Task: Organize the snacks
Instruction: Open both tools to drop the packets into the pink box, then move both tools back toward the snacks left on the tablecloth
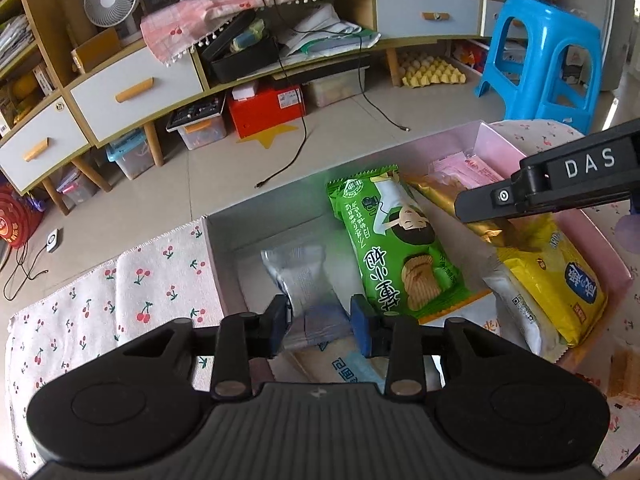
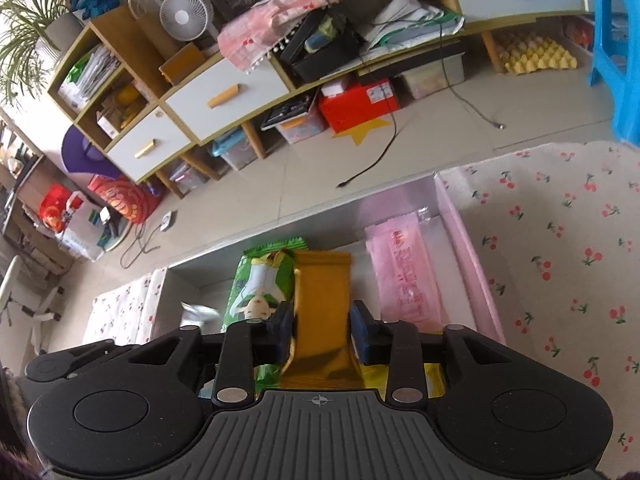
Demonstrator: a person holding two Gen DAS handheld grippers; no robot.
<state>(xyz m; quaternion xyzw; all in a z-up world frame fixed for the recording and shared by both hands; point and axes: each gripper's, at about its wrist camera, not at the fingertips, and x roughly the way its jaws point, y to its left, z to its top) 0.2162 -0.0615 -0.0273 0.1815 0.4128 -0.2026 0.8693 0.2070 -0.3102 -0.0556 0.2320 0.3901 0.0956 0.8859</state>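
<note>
A shallow pink box (image 1: 214, 264) on a cherry-print cloth (image 1: 80, 320) holds the snacks. A silver-blue translucent packet (image 1: 300, 276) lies at its left end, between the pads of my left gripper (image 1: 320, 322); the jaws straddle it without clearly pressing. Right of it lie a green chip packet (image 1: 396, 244), a gold packet (image 1: 436, 196), a pink packet (image 1: 468, 172) and a yellow packet (image 1: 560, 276). My right gripper (image 2: 322, 326) straddles the gold packet (image 2: 324, 292), with a small gap at the right pad. Its black finger (image 1: 500, 200) reaches in from the right.
A white packet (image 1: 520, 312) leans by the yellow one. The box's pink wall (image 2: 468, 264) borders open cherry cloth (image 2: 560, 260) on the right. Beyond the table are tiled floor, a blue stool (image 1: 548, 52), a low cabinet (image 1: 136, 88) and loose cables.
</note>
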